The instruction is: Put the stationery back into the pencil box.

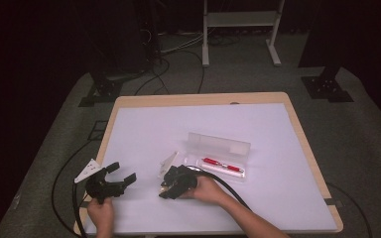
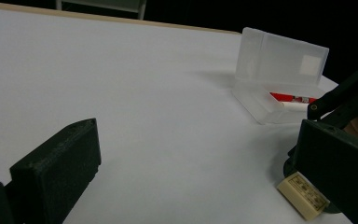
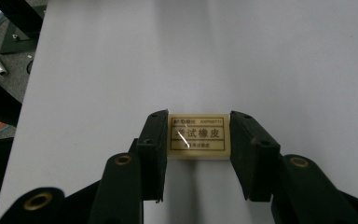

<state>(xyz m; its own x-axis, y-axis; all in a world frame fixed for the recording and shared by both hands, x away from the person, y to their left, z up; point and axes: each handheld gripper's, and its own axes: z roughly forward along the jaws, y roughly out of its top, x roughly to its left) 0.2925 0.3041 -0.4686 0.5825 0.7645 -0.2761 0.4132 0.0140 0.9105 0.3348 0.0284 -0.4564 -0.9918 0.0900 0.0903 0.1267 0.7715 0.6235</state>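
1. High view: the left gripper [image 1: 120,174] is resting low at the table's [image 1: 144,124] near-left, jaws spread wide and holding nothing; the right gripper [image 1: 167,187] is pointing left, just beside the open pencil case [image 1: 222,148].
2. Left gripper view: the eraser [image 2: 303,194] is lying flat under the right gripper's jaws.
3. Right gripper view: jaws are pinching the eraser's ends, pads touching both sides.

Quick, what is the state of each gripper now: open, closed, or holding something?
Left gripper: open, holding nothing.
Right gripper: closed on the eraser, which lies on the table.
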